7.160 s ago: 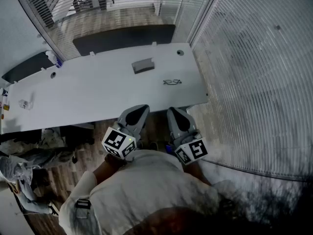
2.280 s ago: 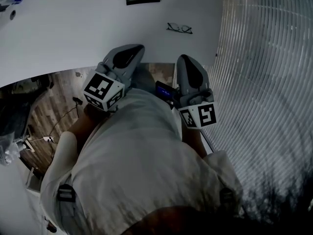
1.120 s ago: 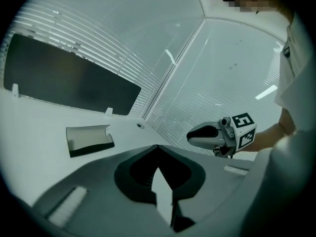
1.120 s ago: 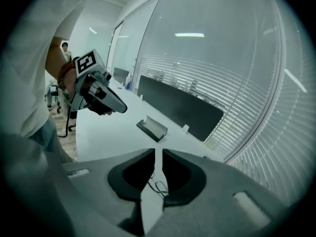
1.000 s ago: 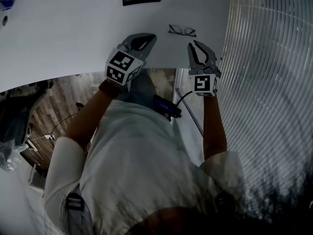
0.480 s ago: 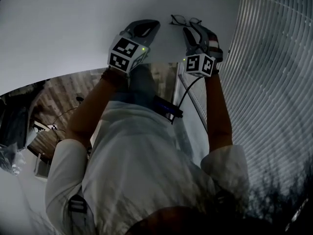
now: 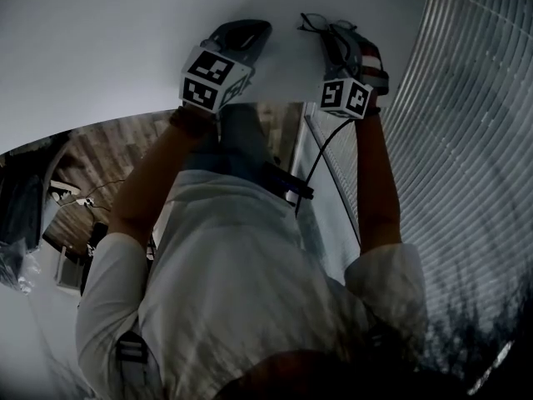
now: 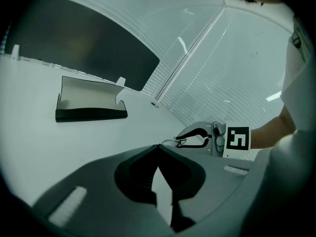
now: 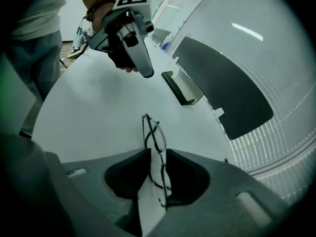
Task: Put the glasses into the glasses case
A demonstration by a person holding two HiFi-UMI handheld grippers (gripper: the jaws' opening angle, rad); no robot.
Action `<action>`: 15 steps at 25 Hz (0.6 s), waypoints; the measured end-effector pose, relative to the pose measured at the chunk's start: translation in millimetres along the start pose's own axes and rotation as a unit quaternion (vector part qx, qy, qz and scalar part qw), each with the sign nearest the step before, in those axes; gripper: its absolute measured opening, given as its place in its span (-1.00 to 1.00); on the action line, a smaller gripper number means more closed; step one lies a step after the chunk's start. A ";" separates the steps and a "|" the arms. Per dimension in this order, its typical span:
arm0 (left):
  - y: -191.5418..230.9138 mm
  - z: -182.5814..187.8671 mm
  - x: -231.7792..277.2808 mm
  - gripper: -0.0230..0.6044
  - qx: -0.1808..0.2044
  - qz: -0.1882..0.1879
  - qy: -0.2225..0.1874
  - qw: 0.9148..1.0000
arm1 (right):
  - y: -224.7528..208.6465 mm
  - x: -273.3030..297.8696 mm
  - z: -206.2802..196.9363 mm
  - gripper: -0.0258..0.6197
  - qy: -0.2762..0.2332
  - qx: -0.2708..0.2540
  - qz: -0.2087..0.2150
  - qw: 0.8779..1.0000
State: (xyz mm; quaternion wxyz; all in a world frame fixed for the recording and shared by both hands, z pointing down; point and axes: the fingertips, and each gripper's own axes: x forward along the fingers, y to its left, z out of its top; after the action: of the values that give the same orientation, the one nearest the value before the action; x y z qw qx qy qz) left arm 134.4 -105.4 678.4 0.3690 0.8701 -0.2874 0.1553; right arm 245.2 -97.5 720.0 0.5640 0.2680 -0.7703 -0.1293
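Note:
The black thin-rimmed glasses [image 9: 153, 132] lie folded on the white table [image 7: 100, 40] near its right end. My right gripper [image 9: 158, 154] points down at them; its jaws are closing, with the frame between them and a sliver of table visible beside it. In the head view the right gripper [image 7: 326, 32] covers part of the glasses [image 7: 315, 22]. The glasses case [image 8: 89, 102] stands open, dark outside and pale inside, farther back on the table. My left gripper [image 8: 159, 146] hovers shut and empty over the table, left of the right one.
A slatted blind wall [image 7: 475, 140] runs close along the table's right side. A dark panel [image 8: 84, 38] stands behind the table's far edge. The table's near edge [image 7: 125, 123] is just under my wrists, with wooden floor [image 7: 100, 165] below.
Both grippers have moved forward over the table and sunk toward it. The right one has rolled and come down over the glasses, which now lie between its jaws.

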 end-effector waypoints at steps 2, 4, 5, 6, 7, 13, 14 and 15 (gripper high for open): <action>-2.2 -1.0 -0.7 -0.93 0.001 -0.001 0.002 1.000 | -3.0 -0.3 0.3 -0.78 -0.003 -0.008 -0.010 1.000; -6.1 1.5 -1.2 -0.93 0.001 -0.002 0.001 1.000 | -8.5 -4.6 0.9 -0.86 -0.002 -0.007 -0.017 1.000; -8.4 4.1 -2.0 -0.92 0.001 -0.004 -0.001 1.000 | -10.8 -7.0 0.2 -0.86 -0.001 -0.007 -0.019 1.000; -10.7 7.0 -3.1 -0.93 0.002 -0.005 -0.002 1.000 | -13.0 -9.4 -0.7 -0.87 -0.001 -0.008 -0.020 1.000; -12.8 10.1 -4.7 -0.93 0.003 -0.006 -0.004 1.000 | -15.9 -12.6 0.0 -0.87 0.000 -0.010 -0.022 1.000; -19.0 24.2 -23.5 -0.93 0.016 -0.007 -0.016 1.000 | -32.8 -31.9 19.4 -0.87 -0.007 -0.010 -0.041 0.999; -19.4 27.9 -27.6 -0.93 0.019 -0.006 -0.019 1.000 | -37.1 -36.2 24.3 -0.87 -0.007 -0.009 -0.044 0.999; -20.1 31.8 -32.3 -0.93 0.022 -0.006 -0.022 1.000 | -41.0 -40.7 28.9 -0.87 -0.007 -0.009 -0.048 0.999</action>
State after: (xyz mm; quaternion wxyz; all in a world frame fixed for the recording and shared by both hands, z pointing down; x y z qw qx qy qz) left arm 123.2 -104.9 630.1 0.3447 0.8828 -0.2867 0.1403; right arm 238.1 -111.5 657.3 0.5540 0.2986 -0.7595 -0.1644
